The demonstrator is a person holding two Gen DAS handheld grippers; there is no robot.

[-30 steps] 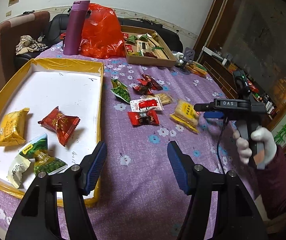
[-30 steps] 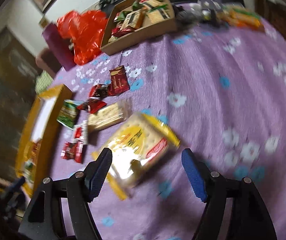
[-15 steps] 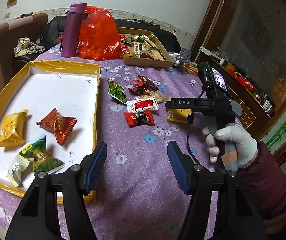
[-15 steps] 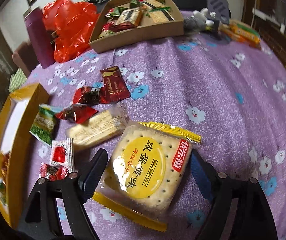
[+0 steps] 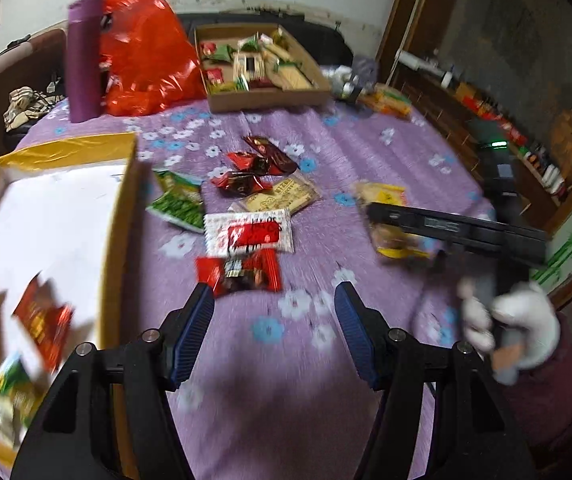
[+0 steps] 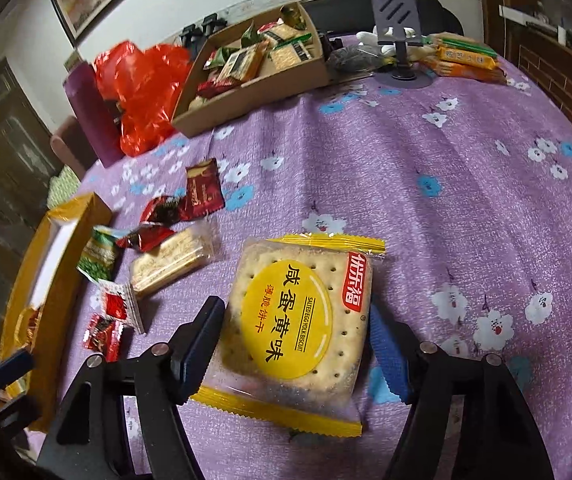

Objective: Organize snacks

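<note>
You work over a purple cloth (image 6: 425, 152) with a matt, nubbly weave and printed flowers. The biscuit packet (image 6: 297, 328) in front of you is glossy clear film with yellow crimped ends. Your right gripper (image 6: 291, 344) has matt black plastic arms, ribbed blue pads (image 6: 385, 356) and small bright metal pins. The brown box (image 6: 262, 84) looks like plain matt cardboard; the red bag (image 6: 146, 88) is thin, crinkled, shiny plastic. The yellow tray (image 5: 124, 184) rim gleams like foil.
</note>
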